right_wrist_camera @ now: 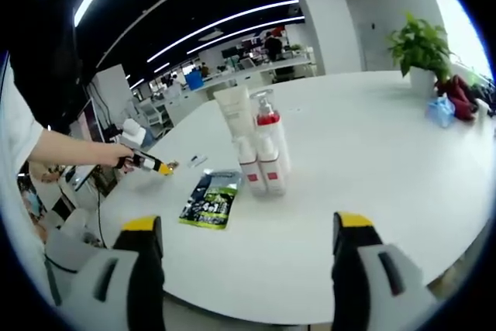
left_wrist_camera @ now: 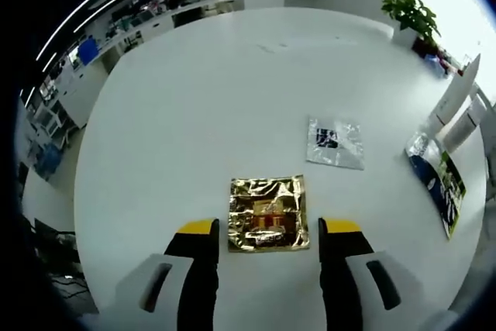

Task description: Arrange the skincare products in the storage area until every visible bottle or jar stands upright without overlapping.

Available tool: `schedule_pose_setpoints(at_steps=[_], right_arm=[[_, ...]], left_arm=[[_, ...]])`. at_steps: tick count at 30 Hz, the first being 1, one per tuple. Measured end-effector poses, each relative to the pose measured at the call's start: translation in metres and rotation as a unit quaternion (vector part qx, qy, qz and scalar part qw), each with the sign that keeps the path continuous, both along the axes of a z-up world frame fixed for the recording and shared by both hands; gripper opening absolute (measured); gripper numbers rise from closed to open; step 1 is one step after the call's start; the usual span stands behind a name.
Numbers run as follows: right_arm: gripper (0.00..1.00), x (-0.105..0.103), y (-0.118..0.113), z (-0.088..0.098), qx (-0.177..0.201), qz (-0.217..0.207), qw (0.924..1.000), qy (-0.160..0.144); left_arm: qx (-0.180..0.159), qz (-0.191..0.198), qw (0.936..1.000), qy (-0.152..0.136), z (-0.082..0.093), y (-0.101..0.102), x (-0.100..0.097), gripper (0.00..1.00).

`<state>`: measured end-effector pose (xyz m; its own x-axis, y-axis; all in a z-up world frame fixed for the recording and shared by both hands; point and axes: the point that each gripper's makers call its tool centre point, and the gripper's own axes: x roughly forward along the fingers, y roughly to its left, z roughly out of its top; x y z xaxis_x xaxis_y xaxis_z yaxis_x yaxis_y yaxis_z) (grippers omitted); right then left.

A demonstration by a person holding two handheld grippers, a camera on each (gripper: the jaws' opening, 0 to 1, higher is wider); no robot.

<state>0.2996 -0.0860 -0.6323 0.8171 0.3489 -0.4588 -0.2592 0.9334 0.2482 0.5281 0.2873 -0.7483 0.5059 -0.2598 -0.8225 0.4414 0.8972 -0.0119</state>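
Note:
A cluster of white skincare bottles [right_wrist_camera: 262, 162] stands upright on the white table [right_wrist_camera: 372, 153] in the right gripper view: a tall tube [right_wrist_camera: 232, 110], a pump bottle with a red collar [right_wrist_camera: 269, 125] and small red-banded bottles in front. Two of the white bottles [left_wrist_camera: 459, 106] also appear at the far right of the left gripper view. My left gripper [left_wrist_camera: 269, 227] is open, its jaws either side of a gold foil sachet [left_wrist_camera: 268, 213] lying flat. My right gripper [right_wrist_camera: 248, 226] is open above the table's near edge, well short of the bottles.
A silver sachet [left_wrist_camera: 335, 143] and a green-blue sachet [left_wrist_camera: 439, 181] lie flat on the table [left_wrist_camera: 194, 114]. The green sachet [right_wrist_camera: 209, 199] lies left of the bottles. A person's arm [right_wrist_camera: 74, 149] holds the left gripper [right_wrist_camera: 147, 163]. A potted plant [right_wrist_camera: 420, 48] stands far back.

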Motion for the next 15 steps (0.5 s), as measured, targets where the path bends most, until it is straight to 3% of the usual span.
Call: schedule_pose_setpoints(at_steps=[5,15], right_arm=[[0.91,0.0002,-0.0001,0.0001,0.000,-0.001,1.0000,0.000],[0.91,0.0004,-0.0004,0.0006,0.000,-0.001,1.0000,-0.002]], left_arm=[[0.001,-0.001,1.0000,0.002,0.0010,-0.0007,-0.0023,0.38],[-0.006,-0.004,1.0000,0.004,0.0075,-0.0066,-0.0061,0.34]])
